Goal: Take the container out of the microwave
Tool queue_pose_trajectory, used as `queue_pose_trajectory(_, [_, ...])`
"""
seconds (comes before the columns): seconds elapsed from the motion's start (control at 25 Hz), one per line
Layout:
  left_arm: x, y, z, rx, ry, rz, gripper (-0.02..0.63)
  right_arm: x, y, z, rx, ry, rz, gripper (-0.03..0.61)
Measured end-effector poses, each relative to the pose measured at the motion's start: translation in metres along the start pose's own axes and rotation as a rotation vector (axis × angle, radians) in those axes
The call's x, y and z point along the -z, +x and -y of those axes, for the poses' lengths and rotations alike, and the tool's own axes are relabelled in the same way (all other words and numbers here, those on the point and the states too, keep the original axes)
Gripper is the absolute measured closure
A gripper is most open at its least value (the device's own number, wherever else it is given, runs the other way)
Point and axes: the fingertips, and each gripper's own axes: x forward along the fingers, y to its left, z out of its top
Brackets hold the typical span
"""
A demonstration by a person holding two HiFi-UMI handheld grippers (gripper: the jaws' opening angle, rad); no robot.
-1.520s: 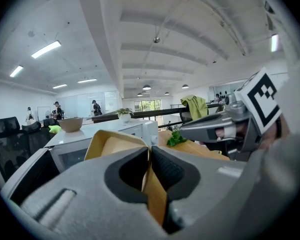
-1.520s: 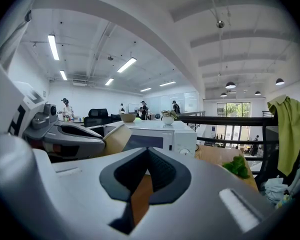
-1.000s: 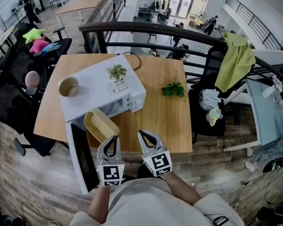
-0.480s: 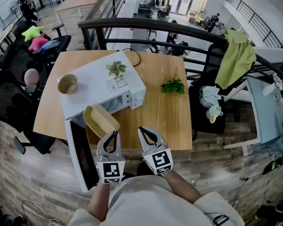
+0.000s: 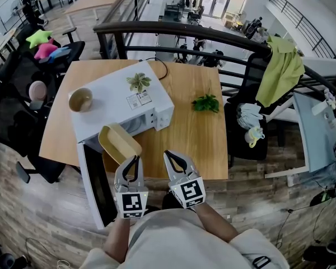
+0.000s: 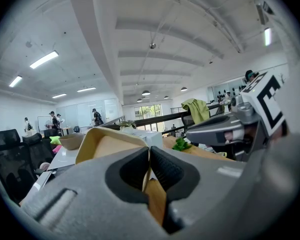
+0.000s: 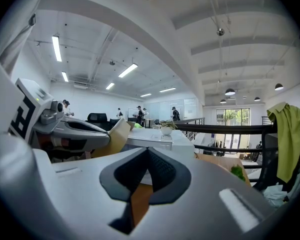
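Container point(image 5: 119, 144), tan, sits tilted just outside the open microwave point(image 5: 112, 102), its long axis slanting away to the left. The microwave's top sticker point(image 5: 139, 100) is too small to read. Left gripper view: the left gripper point(image 6: 149, 151) clamps the container's rim. Right gripper view: the right gripper point(image 7: 147, 151) is clenched, empty.

Open microwave door point(image 5: 95, 186) blocks left; bare tabletop point(image 5: 186, 145) free on right.

The yellow container point(image 5: 119, 145) is tilted just outside the white microwave point(image 5: 115, 102), its rim pinched by the left claw point(image 5: 134, 161). The microwave sits on the wooden tabletop point(image 5: 193, 144), door point(image 5: 98, 186) wide open.
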Motion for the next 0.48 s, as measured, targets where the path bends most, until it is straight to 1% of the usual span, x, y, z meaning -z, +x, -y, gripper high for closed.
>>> queue_pose_trajectory(0.2, [-0.003,0.0,-0.002,-0.002,-0.006,0.008,0.594,-0.007,-0.002,0.007,0.031,-0.013,0.011,0.568])
queue_pose_trajectory(0.48, [-0.008,0.0,-0.002,0.007,-0.006,0.019,0.594,-0.015,-0.006,0.012,0.05,-0.025,0.026,0.568])
